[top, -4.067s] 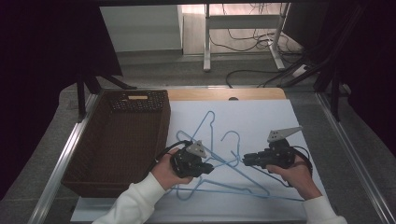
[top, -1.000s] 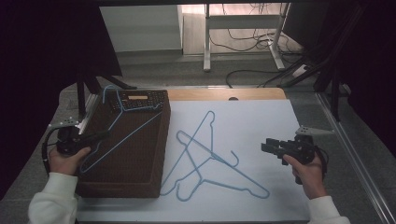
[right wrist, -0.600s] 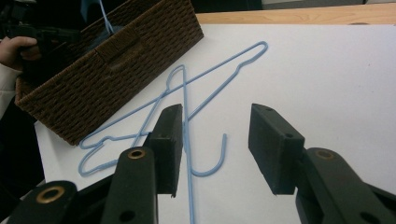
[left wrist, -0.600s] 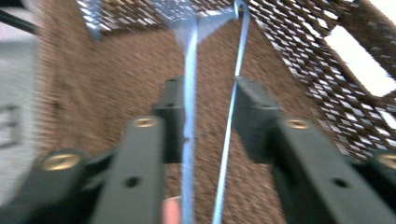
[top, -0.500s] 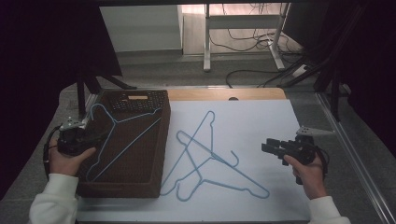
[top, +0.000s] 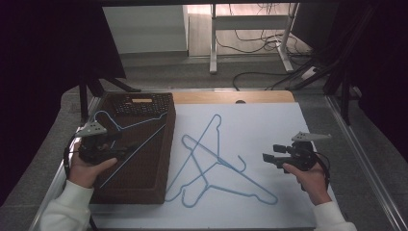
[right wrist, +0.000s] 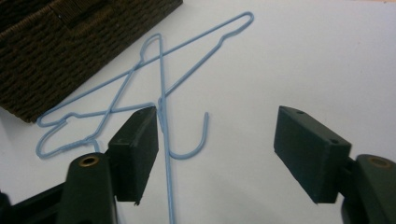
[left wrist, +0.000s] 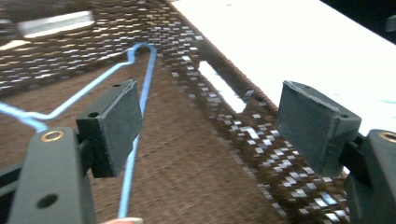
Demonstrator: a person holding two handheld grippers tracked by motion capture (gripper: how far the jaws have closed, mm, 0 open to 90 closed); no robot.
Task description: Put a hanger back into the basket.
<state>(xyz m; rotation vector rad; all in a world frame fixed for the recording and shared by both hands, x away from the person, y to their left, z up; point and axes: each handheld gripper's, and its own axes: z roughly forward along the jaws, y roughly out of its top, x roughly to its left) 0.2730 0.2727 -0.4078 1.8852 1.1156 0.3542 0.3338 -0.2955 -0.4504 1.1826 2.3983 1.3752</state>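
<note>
A blue wire hanger (top: 126, 126) lies inside the brown wicker basket (top: 166, 159) at the left. My left gripper (top: 126, 152) hovers over the basket, and its jaws have just been opening, with nothing pressed between them. In the left gripper view the hanger (left wrist: 140, 93) runs past the left pad of that gripper (left wrist: 210, 93) along the basket floor (left wrist: 187, 177). Two more blue hangers (top: 214, 144) lie crossed on the white sheet (top: 269, 125). My right gripper (top: 267, 158) stands to their right. Its jaws have just been opening and hold nothing. In the right gripper view the hangers (right wrist: 161, 70) lie beyond the right gripper (right wrist: 217, 114).
The basket wall (right wrist: 70, 51) borders the white sheet on its left. A wooden strip (top: 231, 97) runs along the table's far edge, and metal rails (top: 365, 163) frame its sides. Beyond the table are desk legs and cables (top: 269, 72) on the floor.
The hanger that my left gripper held over the basket has dropped into it and been let go. The left hand has moved right, over the basket. The right hand stayed put.
</note>
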